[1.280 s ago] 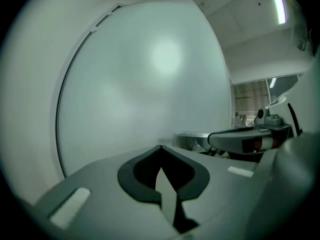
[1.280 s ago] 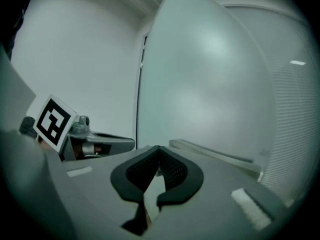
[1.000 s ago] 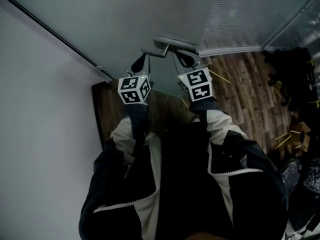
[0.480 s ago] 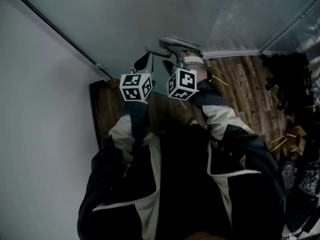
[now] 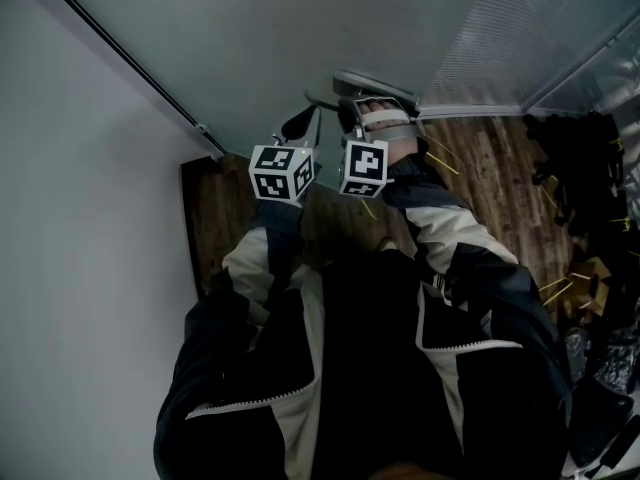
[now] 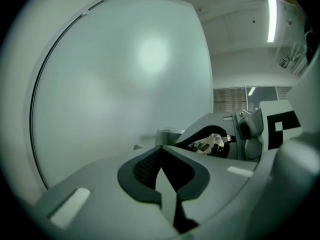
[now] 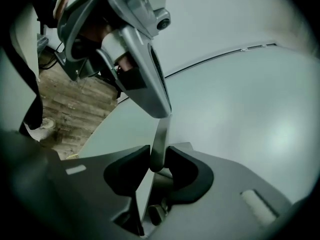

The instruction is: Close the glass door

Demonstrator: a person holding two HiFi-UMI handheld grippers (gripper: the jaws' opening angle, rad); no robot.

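The glass door [image 5: 250,58] stands right in front of me, a frosted pane filling the upper part of the head view. Its one metal handle [image 5: 375,86] is a lever low on the pane, near the right side. My right gripper [image 7: 157,159] is on that handle [image 7: 160,134]. Its jaws have just been closing and now clench the thin lever, a pad pressing on either side of it. In the head view the right gripper [image 5: 352,116] reaches up to the handle from below. The left gripper [image 5: 300,128] hangs just beside it, to its left, close to the pane. The left gripper [image 6: 161,151] is clenched on nothing, its pads meeting at the tips, and its view is almost all frosted glass. On the left, the pane runs along a dark strip [image 5: 120,53] against a plain wall [image 5: 70,268]. I cannot tell whether any gap is left there. Between door and wall I see only a narrow wedge of wood floor [image 5: 205,218]. To the right the floor opens wider below a ribbed pane [image 5: 500,28]. Dark clutter [image 5: 575,148] crowds the far right edge. I count one door, one handle and two grippers, each with one marker cube.
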